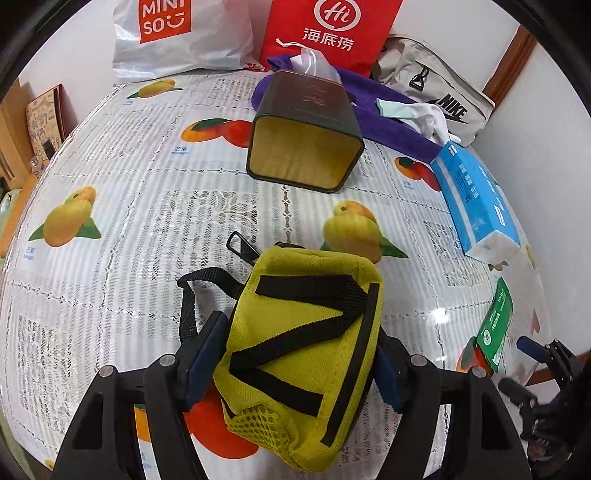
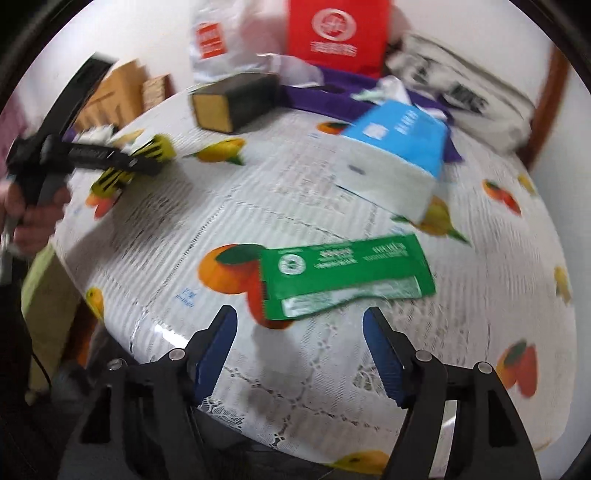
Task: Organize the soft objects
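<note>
tabletop [image 1: 155, 206]: covered by a lace-patterned cloth printed with fruit; it carries everything below.
bags: a white bag [image 1: 177, 37], a red bag [image 1: 332, 29] and a grey bag [image 1: 436, 92] stand or lie along the far edge by the wall.
towel [image 1: 391, 129]: purple, lying behind the tin, with white cloth [image 1: 428, 118] bunched on it.
tin [image 1: 306, 133]: dark, on its side, yellow open mouth facing the left camera.
tissue pack [image 1: 476, 199]: blue, near the right edge of the left view; blurred in the right view.
pouch [image 1: 303, 354]: yellow with black straps, resting on the tabletop between the left jaws, nearer than the tin.
green packet [image 2: 343, 273]: flat on the tabletop just ahead of the right jaws.
left gripper [image 1: 291, 354]: angled steeply down; its blue pads press on both sides of the pouch, gripping it. A hand [image 2: 33, 218] holds its handle at the left of the right view.
right gripper [image 2: 299, 350]: angled steeply down over the near edge; jaws spread wide with nothing between them.
</note>
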`<state>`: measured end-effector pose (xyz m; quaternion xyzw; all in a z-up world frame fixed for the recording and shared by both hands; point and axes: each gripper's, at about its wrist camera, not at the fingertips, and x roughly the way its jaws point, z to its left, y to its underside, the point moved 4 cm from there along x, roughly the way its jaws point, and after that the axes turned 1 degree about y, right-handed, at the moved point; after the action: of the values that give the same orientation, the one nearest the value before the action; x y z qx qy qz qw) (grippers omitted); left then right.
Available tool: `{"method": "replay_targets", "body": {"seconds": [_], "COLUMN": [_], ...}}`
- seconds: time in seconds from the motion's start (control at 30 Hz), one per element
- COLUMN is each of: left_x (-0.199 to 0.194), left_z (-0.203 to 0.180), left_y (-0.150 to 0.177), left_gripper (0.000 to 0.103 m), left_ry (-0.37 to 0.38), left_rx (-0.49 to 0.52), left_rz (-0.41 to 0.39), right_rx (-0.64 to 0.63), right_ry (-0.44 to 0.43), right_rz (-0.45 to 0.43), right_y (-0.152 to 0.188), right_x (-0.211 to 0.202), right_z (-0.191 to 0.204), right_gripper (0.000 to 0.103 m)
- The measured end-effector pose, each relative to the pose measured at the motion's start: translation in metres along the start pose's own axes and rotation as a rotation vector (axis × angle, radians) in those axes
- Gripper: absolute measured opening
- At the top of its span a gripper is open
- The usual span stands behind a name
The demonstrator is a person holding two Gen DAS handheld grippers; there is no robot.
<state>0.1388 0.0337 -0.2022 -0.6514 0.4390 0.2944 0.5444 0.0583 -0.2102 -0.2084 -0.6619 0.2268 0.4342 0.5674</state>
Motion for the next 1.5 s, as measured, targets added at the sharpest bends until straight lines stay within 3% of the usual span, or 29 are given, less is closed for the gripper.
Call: {"method": "replay_targets", "body": {"seconds": [0.17, 0.27, 0.57, 0.73, 0.8, 0.9, 0.93, 1.1, 1.3, 1.5], "left_x": [0.001, 0.001, 0.003, 0.005, 0.006, 0.006, 0.006, 0.005, 0.006, 0.006], "left_z": [-0.001, 0.000, 0.000, 0.000, -0.001, 0.000, 0.000, 0.000, -0.005, -0.016], "left_y": [-0.002, -0.002, -0.006, -0.008, -0.008, -0.009, -0.009, -0.009, -0.006, 0.001], "left_gripper": [0.071, 0.071, 0.071, 0.071, 0.072, 0.072, 0.072, 0.072, 0.072, 0.072], "left_ry": [0.050, 0.057, 0.066, 0.064, 0.064, 0.067, 0.068, 0.070, 0.069, 0.066], "left_rx": [-0.008, -0.009, -0.005, -0.003, 0.002, -0.002, -0.003, -0.014, -0.003, 0.042], "left_rz": [0.009, 0.010, 0.022, 0.022, 0.022, 0.021, 0.021, 0.019, 0.024, 0.027], "right_rx": [0.181, 0.231, 0.306, 0.259, 0.198, 0.143, 0.123, 0.151, 0.160, 0.152], "right_ry": [-0.034, -0.046, -0.026, 0.076, 0.123, 0.103, 0.093, 0.078, 0.093, 0.093], "right_rz": [0.038, 0.020, 0.021, 0.013, -0.005, -0.036, -0.029, 0.032, -0.006, -0.073], "right_y": [-0.003, -0.009, -0.037, -0.043, -0.042, -0.040, -0.038, -0.029, -0.026, -0.031], "right_x": [0.019, 0.023, 0.041, 0.051, 0.053, 0.047, 0.044, 0.037, 0.039, 0.040], "right_z": [-0.025, -0.030, -0.037, -0.025, -0.017, -0.012, -0.013, -0.027, -0.024, -0.024], "right_gripper": [0.074, 0.082, 0.091, 0.091, 0.084, 0.056, 0.052, 0.058, 0.063, 0.038]}}
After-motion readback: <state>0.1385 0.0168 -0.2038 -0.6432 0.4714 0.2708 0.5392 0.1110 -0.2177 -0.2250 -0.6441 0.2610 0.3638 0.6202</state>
